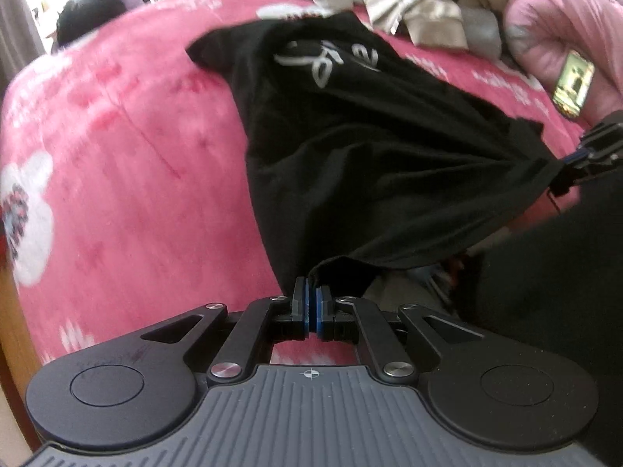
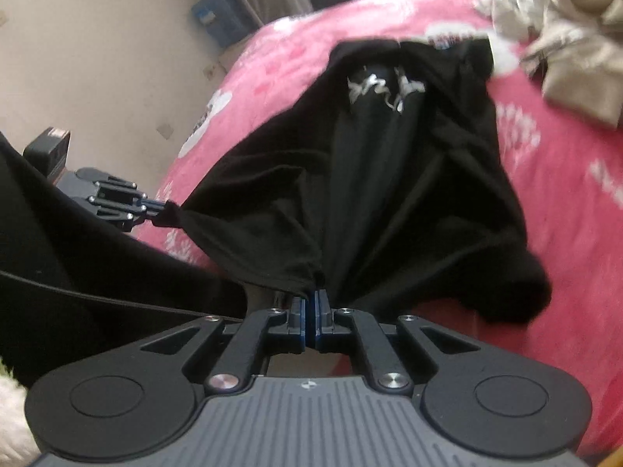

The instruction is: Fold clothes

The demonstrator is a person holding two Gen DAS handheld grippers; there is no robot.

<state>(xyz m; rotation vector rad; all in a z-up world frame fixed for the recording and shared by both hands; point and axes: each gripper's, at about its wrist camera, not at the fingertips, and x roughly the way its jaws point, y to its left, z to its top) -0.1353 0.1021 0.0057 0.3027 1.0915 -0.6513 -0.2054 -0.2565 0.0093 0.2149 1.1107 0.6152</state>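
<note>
Pink fleece blanket [image 1: 128,148] with white flower prints covers the bed; a heap of beige and grey clothes [image 1: 409,4] sits at the far side, bare wall and a blue crate [image 2: 218,19] beyond the bed's edge.

We have the black T-shirt [image 1: 350,148] stretched between both tools. Its far end with the collar lies on the blanket, the near hem is lifted off it. Left gripper [image 1: 312,295] has its jaws pressed together on one hem corner; right gripper [image 2: 310,303] is clamped the same way on the other corner. Each shows up in the other's view, fabric bunched into a tight point at the pads.

Handling, as we judge it: thin jersey knit, light, fully limp — no stiffness to help, it sags in the middle and drapes wherever it is unsupported. Not slippery and not fragile, but it stretches under tension. Hem corners look like the right hold for a lengthwise fold; pinching deep enough to catch both layers matters, otherwise one layer could slide out.

Writing: white script print on the chest — too blurred and creased to read. No brand tag legible. A small screen [image 1: 574,85] glows at the right, against a pink padded garment [image 1: 564,19]; contents unreadable.
</note>
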